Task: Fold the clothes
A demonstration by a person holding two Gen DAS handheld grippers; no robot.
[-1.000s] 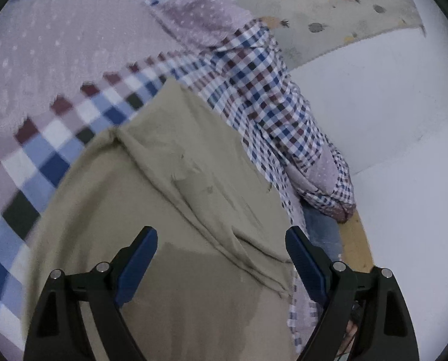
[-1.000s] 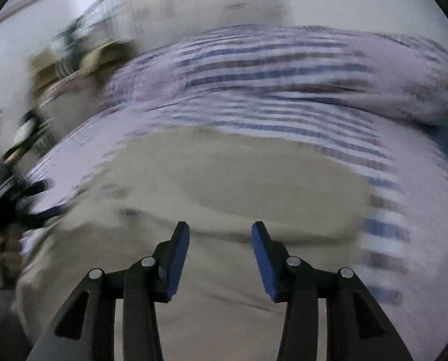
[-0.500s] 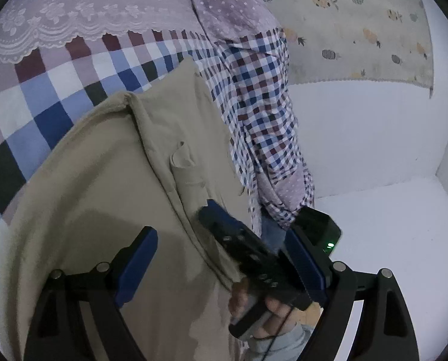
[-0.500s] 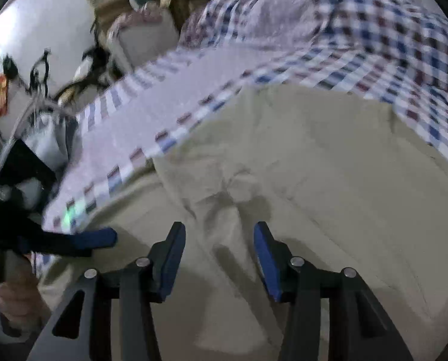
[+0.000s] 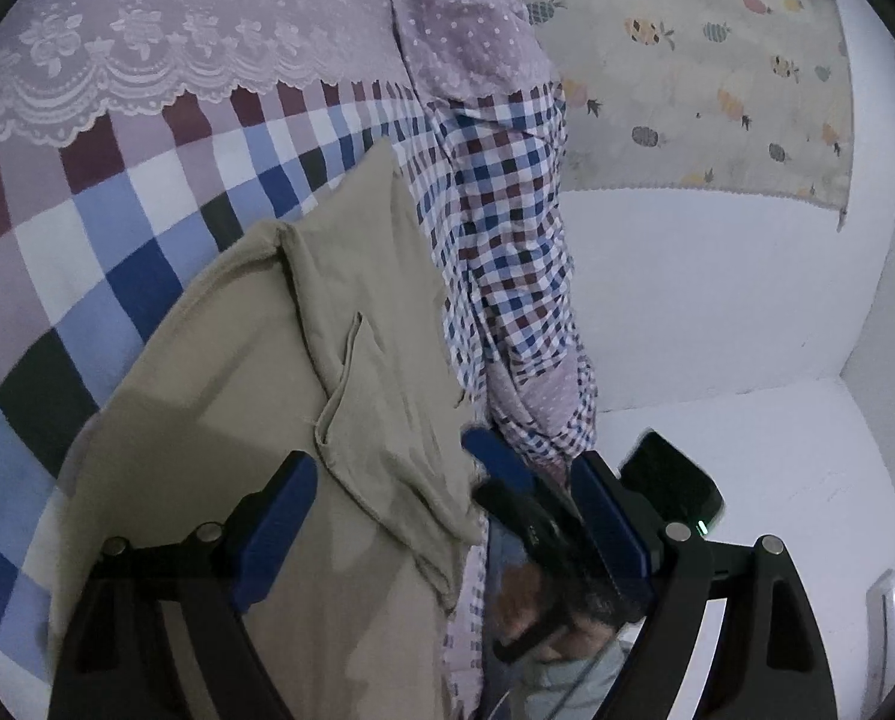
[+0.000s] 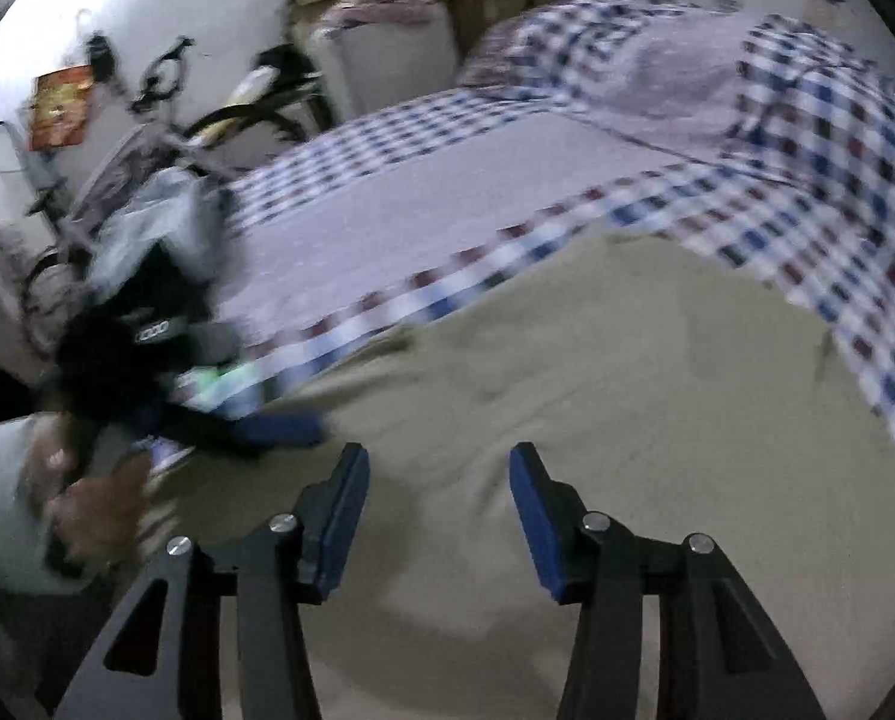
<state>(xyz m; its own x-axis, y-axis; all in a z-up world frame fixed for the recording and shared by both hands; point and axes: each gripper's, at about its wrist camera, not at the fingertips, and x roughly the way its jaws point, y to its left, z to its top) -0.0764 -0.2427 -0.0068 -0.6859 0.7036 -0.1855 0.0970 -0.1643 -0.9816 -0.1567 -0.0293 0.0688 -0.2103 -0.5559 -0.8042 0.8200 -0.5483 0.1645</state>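
A khaki garment (image 5: 255,420) lies spread on a bed covered by a checked bedspread (image 5: 117,228) in blue, maroon and white, with a lilac lace-edged panel (image 5: 207,30) further up. Along the bed's edge a layer of the garment is turned back, leaving a raised crease with a small pointed flap (image 5: 351,372).

The left tongs (image 5: 441,516) hang just above the cloth with blue pads spread wide — nothing between them. The right tongs (image 6: 438,516) likewise stand open over the khaki fabric (image 6: 597,390), gripping nothing. In the left wrist view the right tool's blue finger (image 5: 498,459) reaches in at the garment's bed-edge side, a hand (image 5: 543,612) below it. The right wrist view is blurred; the other tool's blue finger (image 6: 285,426) sits at the garment's left border.

Beyond the bed, a fruit-print mat (image 5: 717,72) lies on a white floor.
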